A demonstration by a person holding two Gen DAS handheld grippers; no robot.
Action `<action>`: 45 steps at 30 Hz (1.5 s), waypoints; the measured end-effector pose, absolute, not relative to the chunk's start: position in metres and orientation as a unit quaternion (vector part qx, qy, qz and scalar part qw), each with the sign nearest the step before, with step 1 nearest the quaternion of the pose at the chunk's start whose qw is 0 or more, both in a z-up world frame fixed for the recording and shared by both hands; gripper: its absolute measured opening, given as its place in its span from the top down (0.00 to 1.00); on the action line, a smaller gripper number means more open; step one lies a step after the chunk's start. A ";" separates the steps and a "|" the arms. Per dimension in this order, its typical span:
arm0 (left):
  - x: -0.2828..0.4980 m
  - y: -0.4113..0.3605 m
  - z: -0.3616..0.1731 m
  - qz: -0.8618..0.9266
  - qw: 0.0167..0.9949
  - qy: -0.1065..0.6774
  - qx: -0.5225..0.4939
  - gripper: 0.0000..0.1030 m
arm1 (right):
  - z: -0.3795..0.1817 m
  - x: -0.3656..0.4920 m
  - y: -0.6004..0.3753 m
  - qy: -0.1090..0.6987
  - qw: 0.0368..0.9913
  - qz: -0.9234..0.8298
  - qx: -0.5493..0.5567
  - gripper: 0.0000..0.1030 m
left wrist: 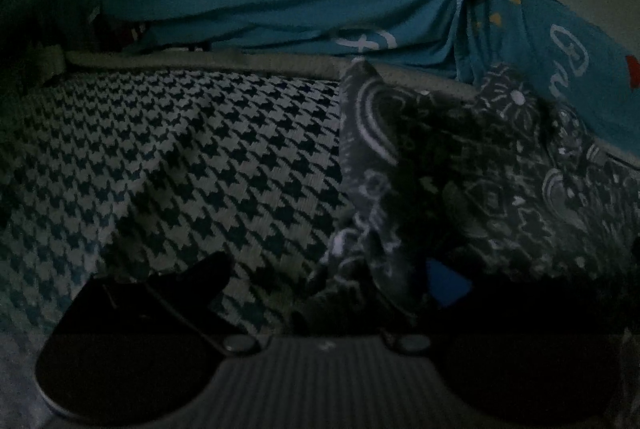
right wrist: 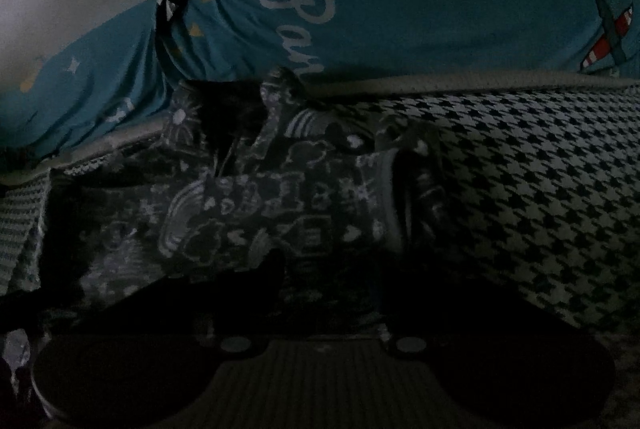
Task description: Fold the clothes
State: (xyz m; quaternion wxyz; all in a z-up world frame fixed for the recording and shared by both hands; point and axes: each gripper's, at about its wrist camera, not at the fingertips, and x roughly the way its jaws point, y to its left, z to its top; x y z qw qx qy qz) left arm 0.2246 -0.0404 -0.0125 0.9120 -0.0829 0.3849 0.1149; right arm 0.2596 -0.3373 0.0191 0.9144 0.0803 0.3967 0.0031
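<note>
Dim light here, and the left tool (left wrist: 324,277) sits low with its two dark fingers spread apart, a bunched edge of the dark grey garment with the pale paisley print (left wrist: 440,165) lying in the gap between them; whether either finger actually presses on it, I can't tell. The right finger is almost lost in shadow, with a small blue patch (left wrist: 446,281) showing beside it. Left of that tool, bare black-and-white houndstooth bedcover (left wrist: 168,157).

Over to the right tool (right wrist: 332,277): fingers apart too, both nearly black against the cloth, tips over the same garment (right wrist: 256,205), grip unclear. The garment is crumpled directly ahead and to its left, houndstooth cover (right wrist: 540,181) to its right.

Beyond both, a teal printed sheet with white lettering (right wrist: 360,25) drapes across the back, its script cut off by the garment's peak.
</note>
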 end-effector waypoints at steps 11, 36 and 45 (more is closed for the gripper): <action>0.207 -0.054 -0.001 0.111 0.906 0.404 -0.065 0.00 | 0.027 0.246 -0.324 0.397 0.915 0.001 0.074 0.56; 0.174 -0.088 0.015 0.081 0.907 0.412 -0.039 0.00 | 0.042 0.225 -0.312 0.396 0.916 0.008 0.064 0.55; 0.167 -0.098 0.020 0.072 0.908 0.411 -0.031 0.00 | 0.046 0.220 -0.312 0.395 0.917 0.007 0.061 0.55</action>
